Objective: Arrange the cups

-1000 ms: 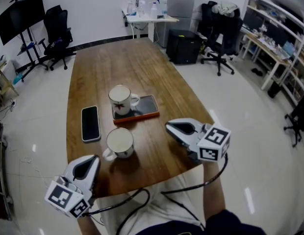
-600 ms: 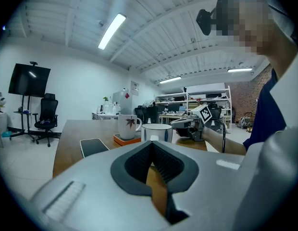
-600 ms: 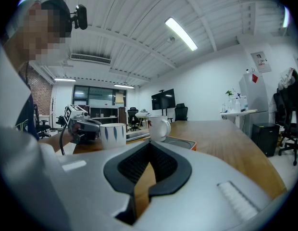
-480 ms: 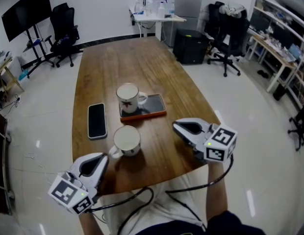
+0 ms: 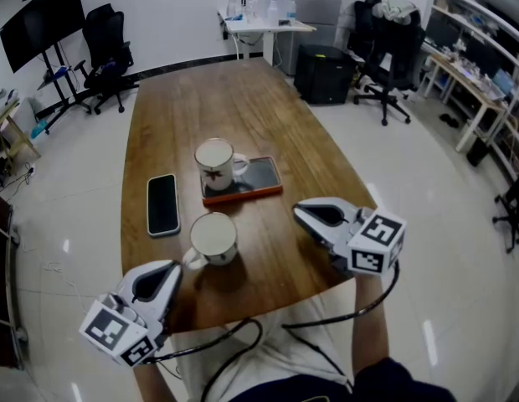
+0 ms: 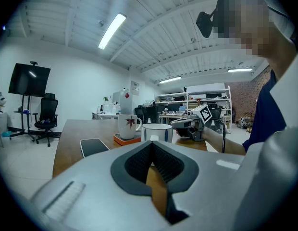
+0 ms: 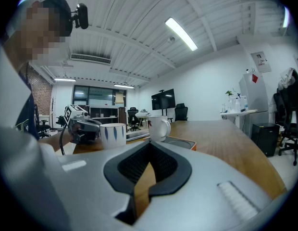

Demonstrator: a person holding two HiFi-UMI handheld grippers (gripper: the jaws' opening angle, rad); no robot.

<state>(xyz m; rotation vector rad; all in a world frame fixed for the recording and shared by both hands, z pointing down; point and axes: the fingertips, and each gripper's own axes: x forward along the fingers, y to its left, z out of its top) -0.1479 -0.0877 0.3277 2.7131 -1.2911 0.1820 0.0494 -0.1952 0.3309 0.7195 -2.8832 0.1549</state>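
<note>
Grey left claw (image 5: 163, 268) and right claw (image 5: 303, 213) were pressed together, empty. Just ahead of the left claw stood 1 white blue-striped mug (image 5: 213, 239); farther ahead, 1 white red-leaf mug (image 5: 216, 164) on an orange-edged tablet (image 5: 261, 176).

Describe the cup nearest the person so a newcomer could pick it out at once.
On the wooden table, two white cups stand near the person's end. This cup stands directly on the wood, right of the black phone. It bears blue stripes, while the other cup shows a red leaf and sits on an orange-edged slab.
</note>
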